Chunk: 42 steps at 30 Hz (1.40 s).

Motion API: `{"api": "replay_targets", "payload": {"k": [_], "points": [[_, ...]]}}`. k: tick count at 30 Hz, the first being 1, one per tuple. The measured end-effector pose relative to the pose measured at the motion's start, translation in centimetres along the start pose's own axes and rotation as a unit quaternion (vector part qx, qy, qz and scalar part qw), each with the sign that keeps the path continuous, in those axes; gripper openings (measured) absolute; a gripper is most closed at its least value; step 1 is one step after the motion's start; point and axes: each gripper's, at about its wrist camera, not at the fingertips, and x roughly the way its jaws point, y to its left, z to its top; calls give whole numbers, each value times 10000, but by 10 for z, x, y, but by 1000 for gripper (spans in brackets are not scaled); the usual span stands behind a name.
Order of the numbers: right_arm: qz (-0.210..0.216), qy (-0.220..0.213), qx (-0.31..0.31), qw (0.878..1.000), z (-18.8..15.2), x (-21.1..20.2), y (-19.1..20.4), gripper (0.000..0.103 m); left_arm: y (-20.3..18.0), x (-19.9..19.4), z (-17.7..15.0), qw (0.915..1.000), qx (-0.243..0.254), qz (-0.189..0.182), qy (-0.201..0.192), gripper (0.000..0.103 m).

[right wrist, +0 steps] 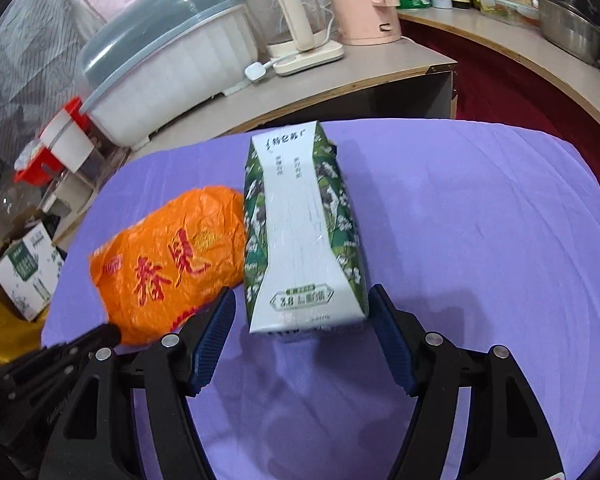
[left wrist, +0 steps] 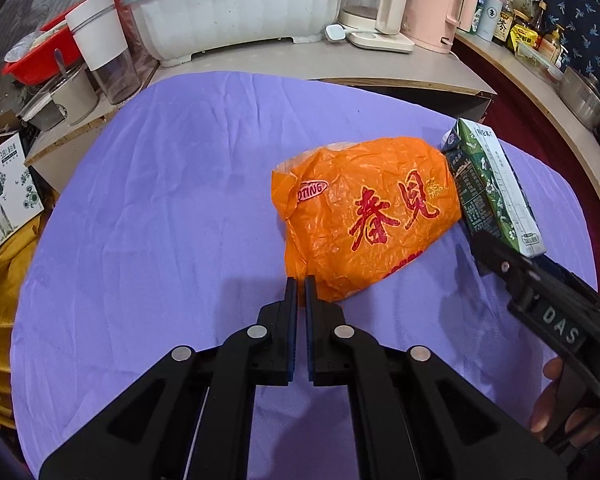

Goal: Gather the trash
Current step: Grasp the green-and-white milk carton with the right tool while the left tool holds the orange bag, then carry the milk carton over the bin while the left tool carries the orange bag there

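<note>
A crumpled orange plastic bag (left wrist: pixel 364 216) (right wrist: pixel 168 268) with red characters lies on the purple cloth (left wrist: pixel 160 200) (right wrist: pixel 480 240). A green and white milk carton (left wrist: pixel 496 188) (right wrist: pixel 304 232) lies on its side, touching the bag's right end. My left gripper (left wrist: pixel 301 280) is shut with nothing visible between its pads, its tips at the bag's near edge. My right gripper (right wrist: pixel 303 291) is open, and the carton's near end sits between its blue pads (right wrist: pixel 216 328) without being pressed. In the left wrist view the right gripper's body (left wrist: pixel 540 300) reaches the carton from the right.
Behind the cloth stand a white lidded dish rack (left wrist: pixel 236 12) (right wrist: pixel 168 72), a glass kettle (left wrist: pixel 376 12) (right wrist: pixel 296 20), a pink jug (left wrist: pixel 440 4) and a blender cup (left wrist: pixel 100 48). A printed cardboard box (left wrist: pixel 4 200) (right wrist: pixel 28 276) sits left. Jars and a metal pot (left wrist: pixel 584 96) line the right shelf.
</note>
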Motion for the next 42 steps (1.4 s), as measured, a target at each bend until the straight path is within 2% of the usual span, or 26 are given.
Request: {"api": "replay_targets", "payload": {"k": [2,8,15,24,31,42], "points": [[-11,20,69,10000,-1,2,-1,53,0,-1,0,10000,1,13,9,3],[-134,-171,144,9997,-15,-20,-4,53,-4,-11,-2,10000,57,-14,-46,3],[-174,-356,575,9976,-46,-68,-18,50,-18,-38,-19,9995,250,-137,-133,3],[-392,-679,1036,9915,-108,-142,-37,48,-46,-80,-65,9965,707,-434,-137,3],[-642,-902,1398,9840,-157,-196,-60,47,-78,-108,-110,9907,1170,-696,-60,3],[-933,-1264,1901,9691,-214,-267,-98,47,-120,-151,-156,9791,1766,-984,-218,3]]}}
